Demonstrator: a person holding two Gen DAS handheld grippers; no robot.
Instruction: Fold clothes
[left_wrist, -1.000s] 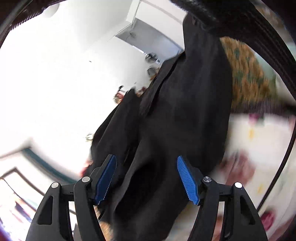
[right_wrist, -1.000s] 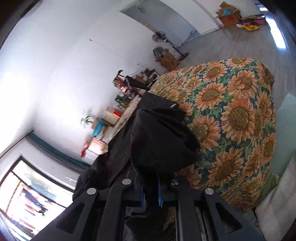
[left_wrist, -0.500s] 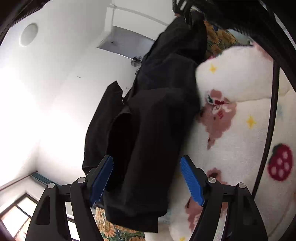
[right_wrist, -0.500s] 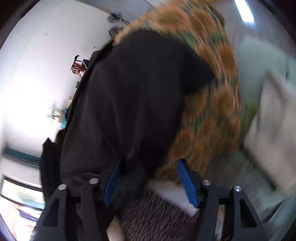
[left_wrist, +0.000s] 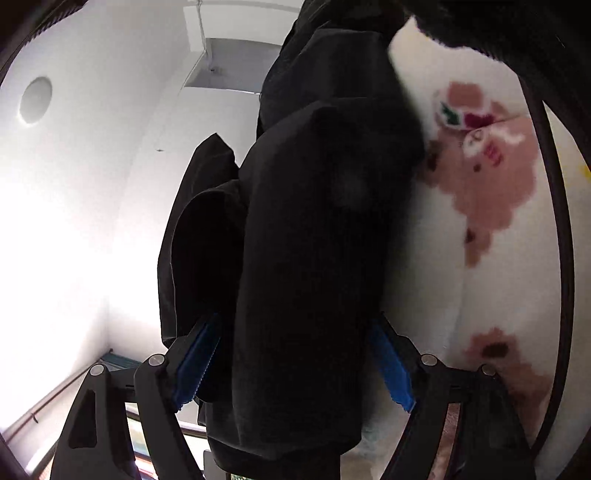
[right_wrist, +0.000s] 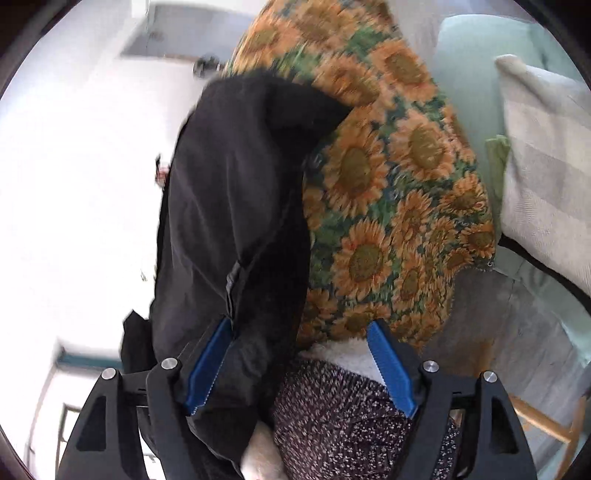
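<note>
My left tool (left_wrist: 291, 363) is pointing steeply upward, its two blue-padded fingers (left_wrist: 197, 362) standing wide apart with black cloth hanging loose in the gap between them. My right tool (right_wrist: 299, 369) is also holding its fingers (right_wrist: 391, 365) spread wide, and it is closing on nothing. Both black finger frames are filling the bottom of each wrist view. My hands themselves are not showing.

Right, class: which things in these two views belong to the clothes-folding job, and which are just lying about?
Part of the job:
black garment
left gripper, open
right gripper, open

Just lying about:
sunflower cloth
white fleece with pink animal print
dark speckled fabric
pale cushion
</note>
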